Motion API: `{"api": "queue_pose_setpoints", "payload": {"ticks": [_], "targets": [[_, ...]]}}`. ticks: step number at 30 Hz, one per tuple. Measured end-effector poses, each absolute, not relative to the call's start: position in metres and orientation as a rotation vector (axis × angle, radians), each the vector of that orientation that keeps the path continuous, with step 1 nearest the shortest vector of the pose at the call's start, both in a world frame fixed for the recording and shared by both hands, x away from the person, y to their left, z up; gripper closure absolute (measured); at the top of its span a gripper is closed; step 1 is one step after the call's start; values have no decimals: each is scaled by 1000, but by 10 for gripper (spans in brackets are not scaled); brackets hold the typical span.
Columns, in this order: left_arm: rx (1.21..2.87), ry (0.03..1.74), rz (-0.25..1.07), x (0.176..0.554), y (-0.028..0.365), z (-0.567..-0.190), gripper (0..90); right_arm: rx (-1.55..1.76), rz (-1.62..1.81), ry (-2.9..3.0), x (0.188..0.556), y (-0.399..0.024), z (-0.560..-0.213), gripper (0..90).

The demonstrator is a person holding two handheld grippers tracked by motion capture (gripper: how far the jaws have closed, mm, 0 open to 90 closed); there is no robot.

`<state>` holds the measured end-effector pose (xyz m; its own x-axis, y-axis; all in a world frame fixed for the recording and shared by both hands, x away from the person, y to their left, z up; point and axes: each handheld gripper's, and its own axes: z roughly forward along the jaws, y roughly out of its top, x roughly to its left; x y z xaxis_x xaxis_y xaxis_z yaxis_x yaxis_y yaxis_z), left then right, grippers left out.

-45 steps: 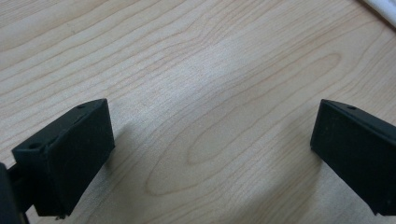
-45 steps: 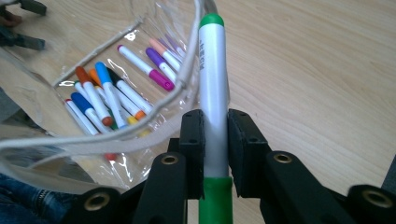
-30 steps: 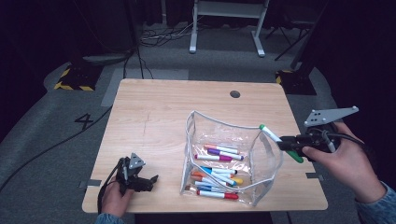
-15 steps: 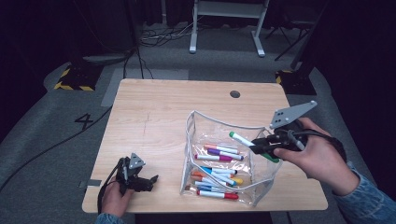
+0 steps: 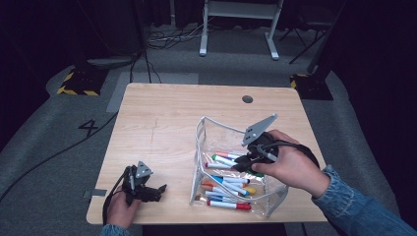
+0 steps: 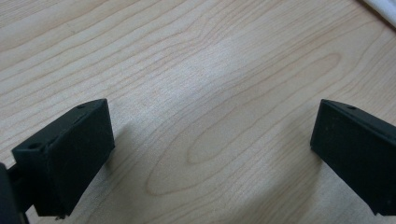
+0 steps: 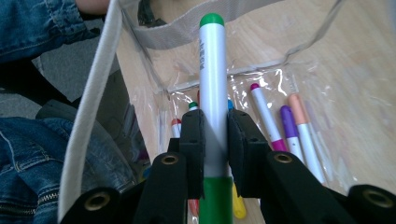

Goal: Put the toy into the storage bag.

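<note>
A clear plastic pouch (image 5: 199, 147) with white trim stands open on the right half of the wooden table (image 5: 162, 123), several coloured markers (image 5: 228, 189) lying in its bottom. My right gripper (image 5: 241, 162) reaches in through the pouch's open top, shut on a white marker with green ends (image 5: 225, 160). In the right gripper view the pads clamp the green marker (image 7: 212, 79) near its lower end, and it points over the loose markers (image 7: 261, 112) toward the pouch's far wall (image 7: 154, 37). My left gripper (image 5: 156, 191) rests on the table's near left corner, open, with bare wood between its fingers (image 6: 70, 158).
A round cable hole (image 5: 247, 99) sits near the table's far edge. The left and far parts of the tabletop are bare wood. Cables and a desk frame (image 5: 236, 29) lie on the grey floor beyond the table.
My right gripper has carried the green marker leftward and down from beside the pouch's right wall into its open top. The left gripper has not moved.
</note>
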<state>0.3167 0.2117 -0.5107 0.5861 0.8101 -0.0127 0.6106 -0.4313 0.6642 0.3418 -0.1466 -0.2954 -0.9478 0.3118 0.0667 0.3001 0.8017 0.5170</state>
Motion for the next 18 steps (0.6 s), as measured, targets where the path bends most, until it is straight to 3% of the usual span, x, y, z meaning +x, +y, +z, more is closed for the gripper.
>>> {"api": "queue_pose_setpoints", "payload": {"ticks": [18], "targets": [[2186, 1123, 412, 317, 212, -511, 0, 460, 645, 3127, 345, -120, -359, 767]]}}
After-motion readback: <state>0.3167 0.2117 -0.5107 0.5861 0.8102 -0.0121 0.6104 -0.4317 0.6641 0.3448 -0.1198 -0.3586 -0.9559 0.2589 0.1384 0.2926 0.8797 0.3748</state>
